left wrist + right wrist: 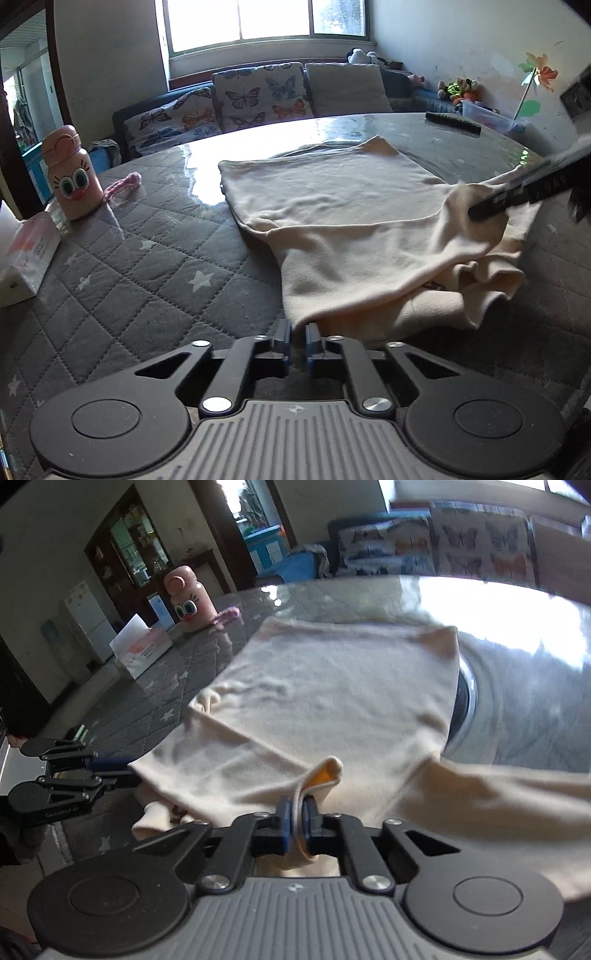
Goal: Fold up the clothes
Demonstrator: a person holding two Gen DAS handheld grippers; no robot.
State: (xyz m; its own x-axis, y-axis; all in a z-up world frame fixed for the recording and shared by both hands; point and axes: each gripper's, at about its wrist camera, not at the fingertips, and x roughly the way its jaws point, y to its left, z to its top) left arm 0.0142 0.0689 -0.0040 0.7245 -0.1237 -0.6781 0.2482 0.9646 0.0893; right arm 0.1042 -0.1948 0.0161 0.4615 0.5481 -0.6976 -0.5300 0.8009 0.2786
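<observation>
A cream garment [354,225] lies partly folded on the round table with a grey quilted star cover [129,266]. My left gripper [298,332] is shut on the garment's near corner, low over the table. My right gripper [297,812] is shut on another edge of the garment [325,701], which shows an orange inner lining, and holds it lifted. In the left wrist view the right gripper [480,212] reaches in from the right, over the cloth. In the right wrist view the left gripper [129,771] pinches the cloth's left corner.
A pink cartoon-face bottle [72,175] and a tissue box [26,254] stand at the table's left. A dark remote [453,123] lies at the far right. A sofa with butterfly cushions [258,98] is behind the table.
</observation>
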